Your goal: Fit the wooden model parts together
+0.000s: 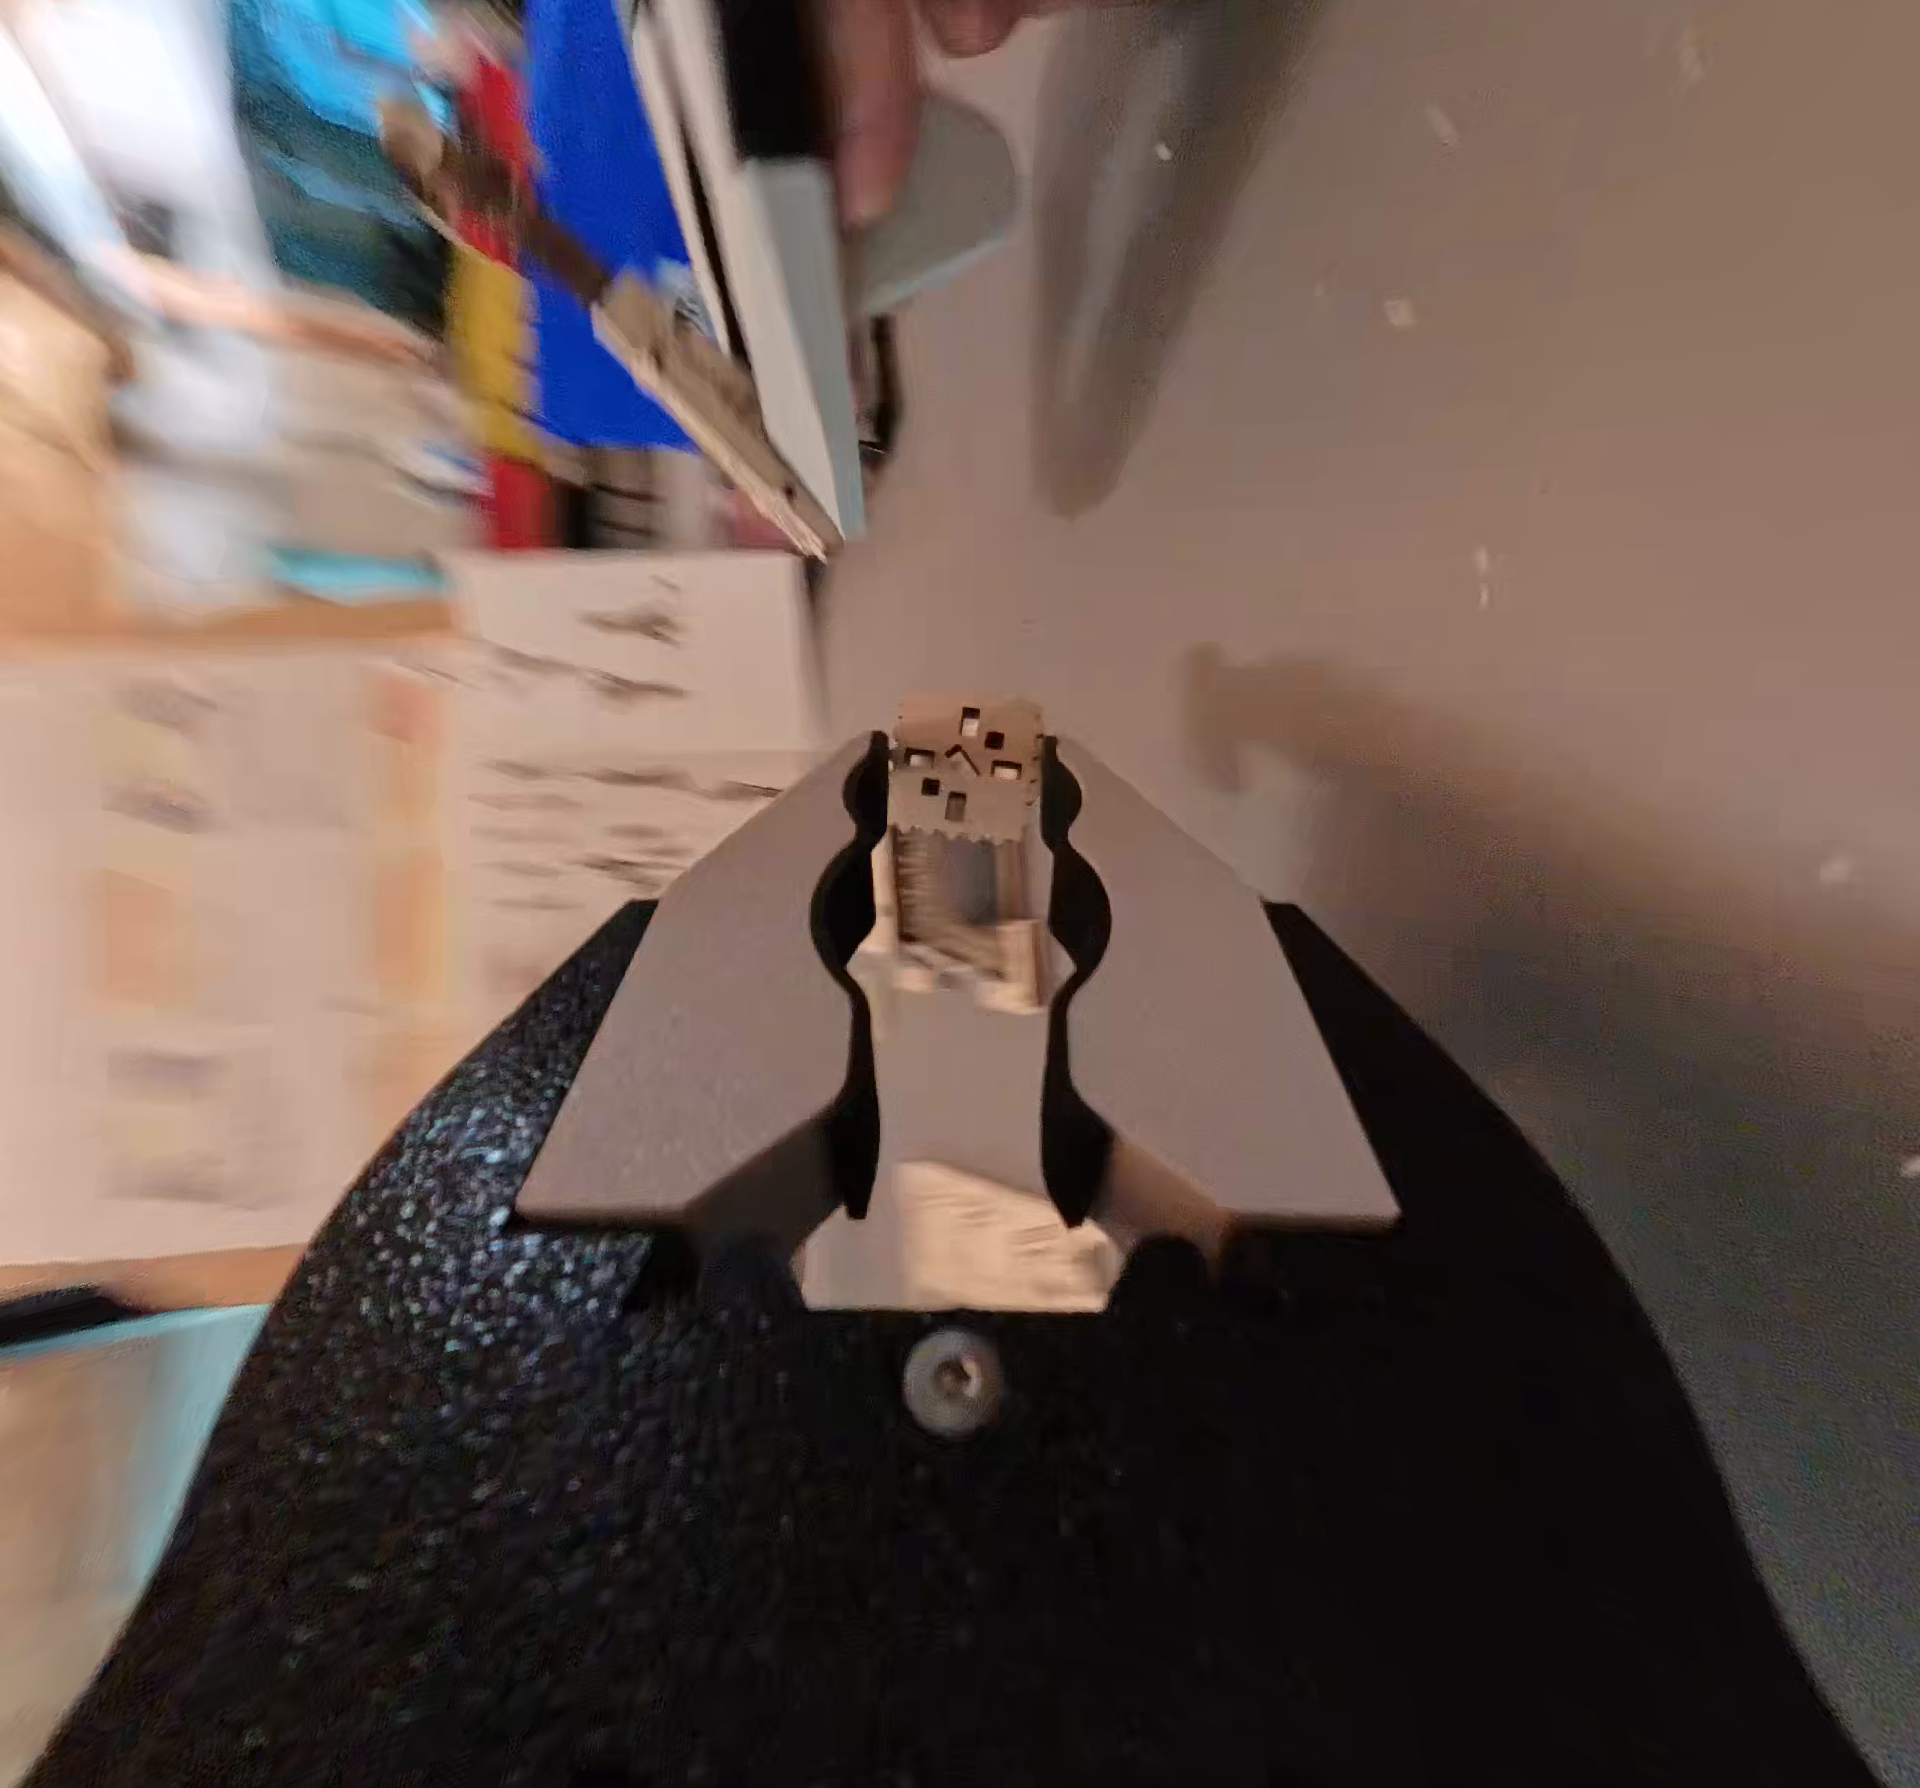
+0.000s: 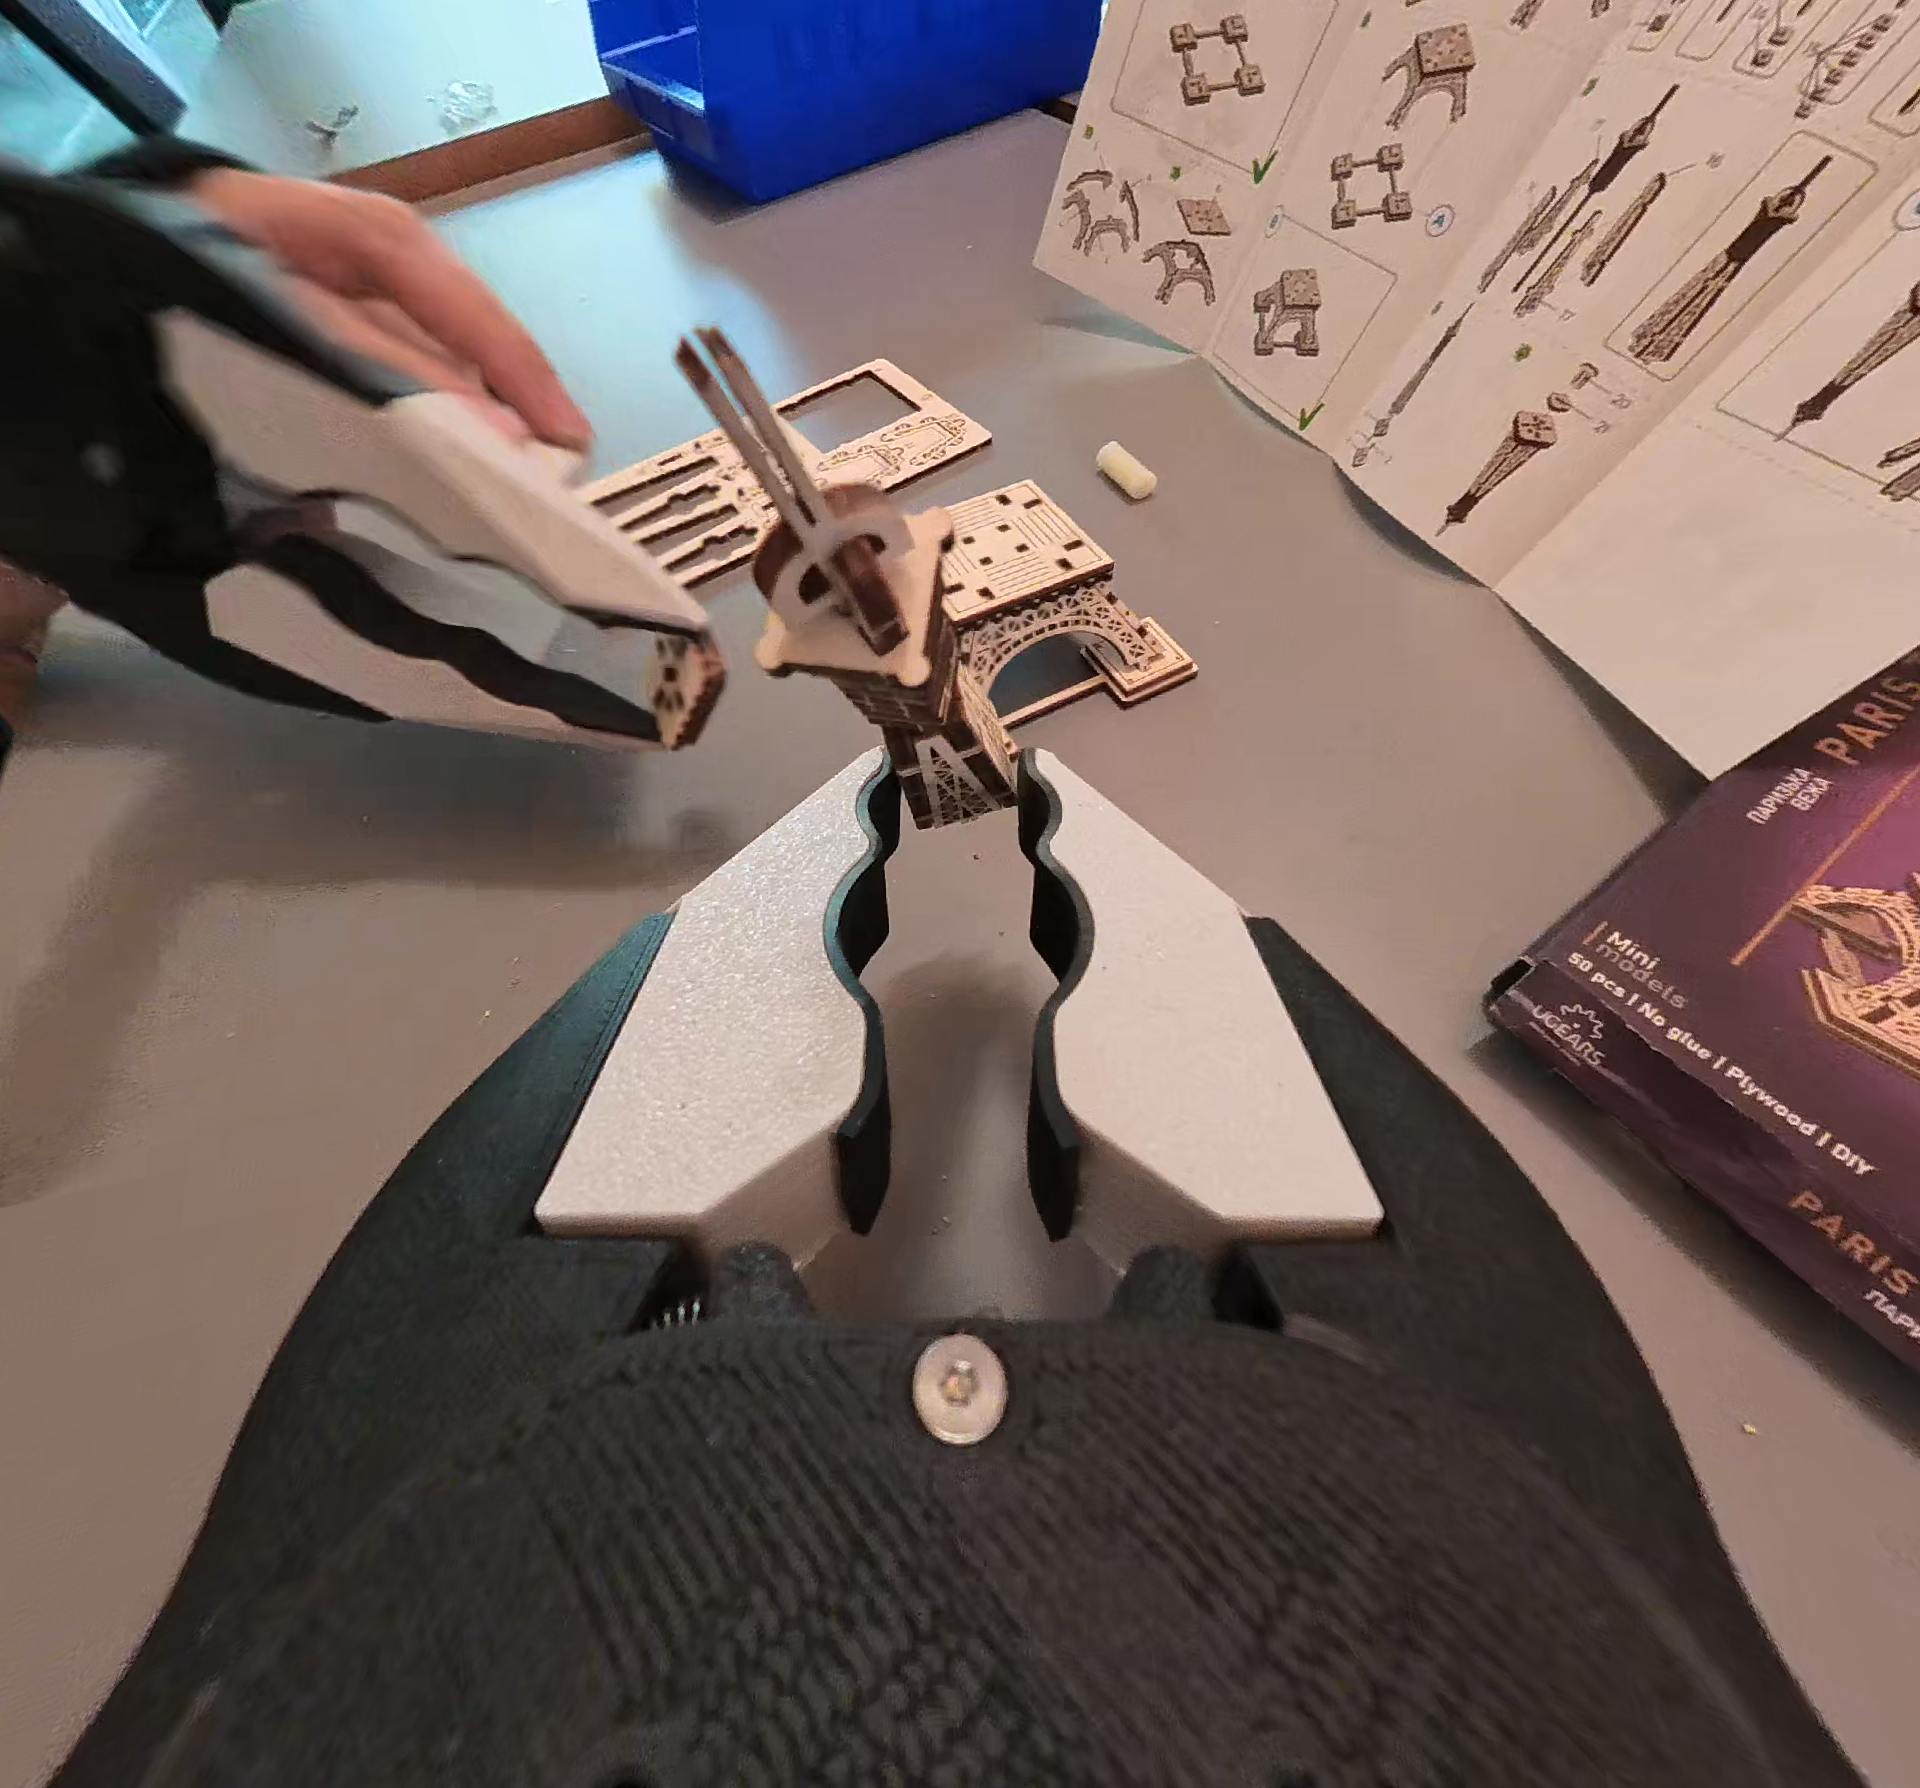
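Observation:
My right gripper is shut on the lower end of a wooden tower section, which tilts up and to the left, with a platform and a thin spire on top. My left gripper is shut on a small square wooden plate with holes. In the right wrist view that left gripper holds the plate just left of the tower's platform, a small gap apart. The arched wooden tower base stands on the grey table behind.
A punched-out wooden parts sheet lies behind the base. A folded instruction sheet stands at the right, with a purple kit box in front of it. A small white cylinder lies on the table. A blue bin stands at the back. Across from one pair of fingers to the other is roughly 7 cm. From either gripper's tips it is about 20 cm to the small white cylinder.

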The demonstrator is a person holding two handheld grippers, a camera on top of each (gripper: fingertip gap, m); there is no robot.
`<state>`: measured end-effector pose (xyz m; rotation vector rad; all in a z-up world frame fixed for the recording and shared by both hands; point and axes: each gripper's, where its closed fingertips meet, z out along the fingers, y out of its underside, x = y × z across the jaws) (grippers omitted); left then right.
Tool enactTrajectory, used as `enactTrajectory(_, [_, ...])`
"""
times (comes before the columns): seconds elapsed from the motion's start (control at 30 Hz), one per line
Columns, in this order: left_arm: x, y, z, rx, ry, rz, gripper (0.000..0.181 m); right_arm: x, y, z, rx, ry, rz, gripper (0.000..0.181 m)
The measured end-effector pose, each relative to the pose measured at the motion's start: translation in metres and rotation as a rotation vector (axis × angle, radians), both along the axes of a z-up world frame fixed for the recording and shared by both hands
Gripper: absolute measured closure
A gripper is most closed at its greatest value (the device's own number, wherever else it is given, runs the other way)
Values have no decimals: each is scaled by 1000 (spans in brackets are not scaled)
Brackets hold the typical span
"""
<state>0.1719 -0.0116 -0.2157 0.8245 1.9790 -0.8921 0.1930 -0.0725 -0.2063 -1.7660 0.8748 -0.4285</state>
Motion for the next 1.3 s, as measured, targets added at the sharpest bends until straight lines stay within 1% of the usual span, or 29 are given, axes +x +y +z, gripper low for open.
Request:
enactTrajectory(0.03, [-4,1,5,22,-233,-42,154,1,0,0,-7,-8,-2,161])
enactTrajectory(0.07, [-7,1,8,55,-432,-69,154,1,-1,0,-17,-17,-7,161])
enactTrajectory(0.1, [-11,1,9,84,-583,-84,154,2,-1,0,-26,-21,-9,161])
enactTrajectory(0.13, [-14,1,7,102,-686,-101,152,2,-1,0,-31,-24,-9,161])
enactTrajectory(0.17, [-18,2,3,122,-744,-126,150,2,-1,0,-34,-30,-11,161])
enactTrajectory(0.23, [-22,9,-4,158,-794,-149,138,2,0,1,-41,-44,-12,161])
enactTrajectory(0.33, [-24,16,3,153,-859,-155,127,3,0,2,-49,-58,-17,161])
enactTrajectory(0.37, [-22,20,2,172,-835,-148,129,3,0,2,-46,-58,-18,161])
enactTrajectory(0.4, [-18,24,1,186,-773,-117,131,3,-1,3,-40,-59,-17,161])
enactTrajectory(0.47, [-6,28,5,173,-589,-16,146,3,-2,4,-30,-61,-21,161])
enactTrajectory(0.53, [6,31,-1,192,-263,143,138,3,-3,5,-22,-61,-26,161])
enactTrajectory(0.57, [7,31,-8,200,-65,234,138,3,-3,5,-19,-63,-27,161])
enactTrajectory(0.6, [1,30,-19,224,146,301,138,3,-3,6,-18,-64,-27,161])
enactTrajectory(0.63, [-8,26,-28,241,328,339,138,3,-3,5,-19,-65,-25,161])
enactTrajectory(0.67, [-15,18,-32,223,457,358,138,3,-2,5,-21,-67,-23,161])
enactTrajectory(0.73, [-22,5,-36,171,660,407,137,2,-2,6,-24,-71,-22,161])
enactTrajectory(0.8, [-16,-5,-34,67,827,526,140,2,-2,6,-23,-71,-23,161])
enactTrajectory(0.83, [-16,-8,-35,38,899,558,141,2,-2,6,-22,-72,-22,161])
enactTrajectory(0.9, [-17,-9,-42,30,978,622,137,2,-3,6,-23,-74,-23,161])
enactTrajectory(1.0, [-18,-14,-48,-7,1022,665,136,2,-2,6,-28,-72,-23,161])
enactTrajectory(1.03, [-19,-16,-49,-18,1033,664,139,2,-2,5,-32,-72,-22,161])
enactTrajectory(1.1, [-21,-17,-49,-41,1035,652,153,1,-1,4,-42,-73,-19,161])
enactTrajectory(1.23, [-22,-12,-47,-32,997,621,155,2,-1,3,-51,-72,-19,161])
enactTrajectory(1.27, [-23,-9,-46,-28,1010,612,155,2,-1,3,-52,-72,-18,161])
enactTrajectory(1.3, [-28,-7,-43,-25,1061,596,155,1,-1,3,-53,-72,-18,161])
